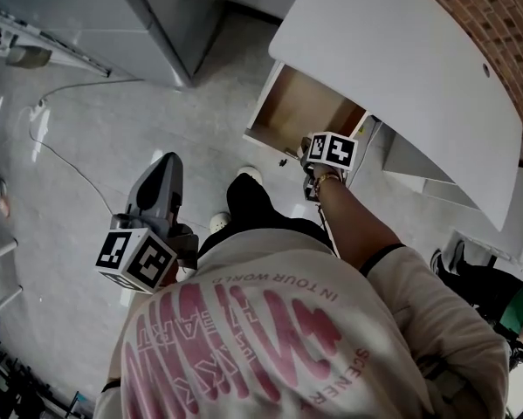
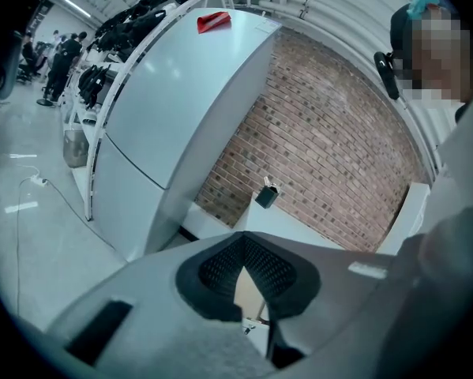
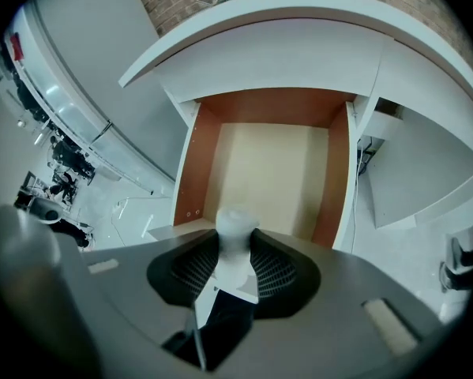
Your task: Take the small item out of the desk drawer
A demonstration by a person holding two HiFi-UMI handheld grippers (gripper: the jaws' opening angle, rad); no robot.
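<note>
Head view: a person in a cream sweatshirt [image 1: 313,339] stands at the open drawer [image 1: 287,116] under a white desk [image 1: 401,59], with a cable [image 1: 69,160] trailing across the floor nearby. Only the right gripper view reveals the small white item [image 3: 235,221], clamped in the right gripper [image 3: 238,247] above the drawer's pale wooden bottom. The left gripper [image 1: 165,166], jaws closed together, hangs well apart.

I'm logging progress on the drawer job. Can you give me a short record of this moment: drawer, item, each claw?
drawer: open, pulled out from under the desk
small white item: between the right claw's pads, above the drawer
right claw: shut on the small white item
left claw: shut, nothing in it, away from the drawer
</note>
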